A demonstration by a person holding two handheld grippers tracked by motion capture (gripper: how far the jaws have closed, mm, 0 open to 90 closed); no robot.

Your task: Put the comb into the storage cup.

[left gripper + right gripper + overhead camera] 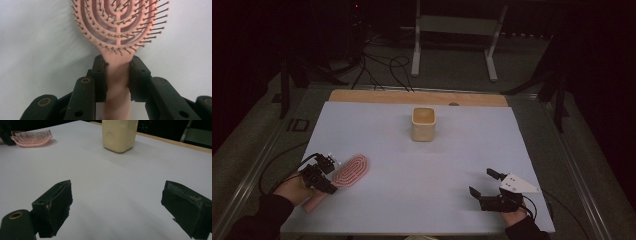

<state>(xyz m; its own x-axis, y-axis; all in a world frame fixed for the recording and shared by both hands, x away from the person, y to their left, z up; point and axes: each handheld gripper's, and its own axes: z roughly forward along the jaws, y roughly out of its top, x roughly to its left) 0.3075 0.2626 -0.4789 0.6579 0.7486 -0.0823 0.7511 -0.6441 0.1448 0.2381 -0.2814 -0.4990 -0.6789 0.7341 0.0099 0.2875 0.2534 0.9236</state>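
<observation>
The hairbrush [117, 30] clamped between the pads of the left hand-held gripper [117, 77] looks like smooth, matt pink plastic, its thin bristles tipped with small rounded beads. The pads [100, 75] themselves are matt black, rubbery, with worn, chipped edges; brass-coloured metal rivets sit in the black plastic links behind them. Ahead of the right hand-held gripper [117, 207], the cream container [119, 135] has a smooth, faintly glossy plastic look. The worktop [422, 165] under both is covered by a matt, pale sheet, with bare light wood [412, 97] along its far edge.
</observation>
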